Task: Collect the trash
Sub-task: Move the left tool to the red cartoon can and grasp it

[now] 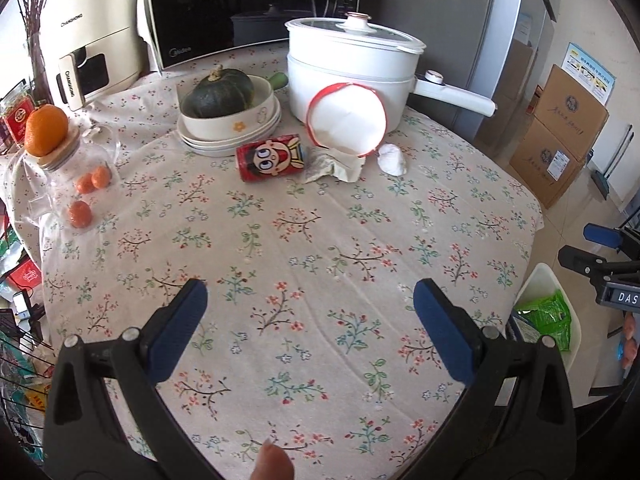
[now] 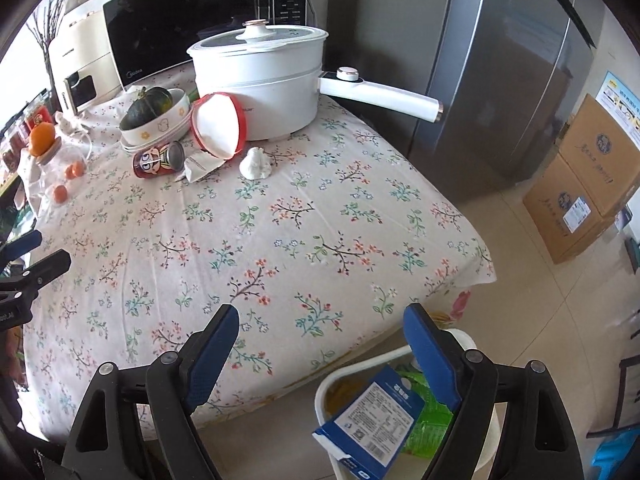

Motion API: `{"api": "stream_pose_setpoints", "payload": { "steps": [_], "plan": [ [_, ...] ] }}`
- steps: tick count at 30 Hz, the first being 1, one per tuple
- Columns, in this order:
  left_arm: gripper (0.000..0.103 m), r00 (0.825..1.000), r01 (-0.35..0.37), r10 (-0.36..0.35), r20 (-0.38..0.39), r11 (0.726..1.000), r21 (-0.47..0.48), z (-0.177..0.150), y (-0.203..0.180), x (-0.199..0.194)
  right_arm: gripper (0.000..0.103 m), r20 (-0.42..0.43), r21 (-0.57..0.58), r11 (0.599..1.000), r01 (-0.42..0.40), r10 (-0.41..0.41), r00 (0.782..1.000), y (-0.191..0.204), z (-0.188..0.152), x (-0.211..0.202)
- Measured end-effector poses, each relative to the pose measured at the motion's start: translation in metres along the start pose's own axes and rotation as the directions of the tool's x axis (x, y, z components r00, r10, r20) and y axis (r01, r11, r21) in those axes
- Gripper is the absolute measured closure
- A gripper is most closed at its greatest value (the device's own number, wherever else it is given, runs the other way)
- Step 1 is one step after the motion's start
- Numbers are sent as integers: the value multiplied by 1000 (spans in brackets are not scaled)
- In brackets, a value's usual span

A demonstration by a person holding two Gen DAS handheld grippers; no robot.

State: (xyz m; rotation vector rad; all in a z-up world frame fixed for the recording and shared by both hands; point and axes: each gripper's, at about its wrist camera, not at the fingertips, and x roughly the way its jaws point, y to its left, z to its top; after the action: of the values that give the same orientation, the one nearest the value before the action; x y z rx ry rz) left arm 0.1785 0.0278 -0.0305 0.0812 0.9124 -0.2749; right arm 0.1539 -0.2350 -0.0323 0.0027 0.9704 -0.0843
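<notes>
A red cartoon can [image 1: 269, 156] [image 2: 158, 159] lies on its side on the floral tablecloth [image 1: 320, 264], far from both grippers. Beside it lie a crumpled wrapper [image 1: 334, 164] [image 2: 200, 166], a red-rimmed paper bowl [image 1: 346, 119] [image 2: 219, 125] tipped on edge and a white tissue wad [image 1: 392, 159] [image 2: 256, 164]. A white bin [image 2: 400, 412] [image 1: 548, 312] stands beside the table, holding a blue carton [image 2: 372, 420] and green packets [image 1: 546, 318]. My left gripper [image 1: 310, 308] is open and empty over the table's near part. My right gripper [image 2: 320, 332] is open and empty above the bin and table edge.
A white electric pot [image 1: 352, 68] with a long handle, a squash in stacked bowls [image 1: 226, 112], a microwave [image 1: 248, 4], a glass jar with an orange [image 1: 46, 130] on top and small oranges stand at the back. Cardboard boxes [image 2: 584, 184] sit on the floor right.
</notes>
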Motion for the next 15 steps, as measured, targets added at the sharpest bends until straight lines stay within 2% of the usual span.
{"api": "stream_pose_setpoints", "payload": {
  "steps": [3,6,10,15],
  "plan": [
    [1,1000,-24,24,-11,999,-27,3,23,11,17,2,-9,1000,-10,10,1000,9,8,9],
    [1,1000,-16,15,-19,999,-50,6,45,26,17,-9,-23,999,-23,23,1000,17,19,22],
    [1,999,-42,41,-21,999,-34,16,65,50,17,-1,-15,999,-42,42,999,23,37,38],
    [1,999,-33,32,-8,997,-65,34,84,81,17,-5,-31,998,-47,47,999,33,55,64]
  ]
}}
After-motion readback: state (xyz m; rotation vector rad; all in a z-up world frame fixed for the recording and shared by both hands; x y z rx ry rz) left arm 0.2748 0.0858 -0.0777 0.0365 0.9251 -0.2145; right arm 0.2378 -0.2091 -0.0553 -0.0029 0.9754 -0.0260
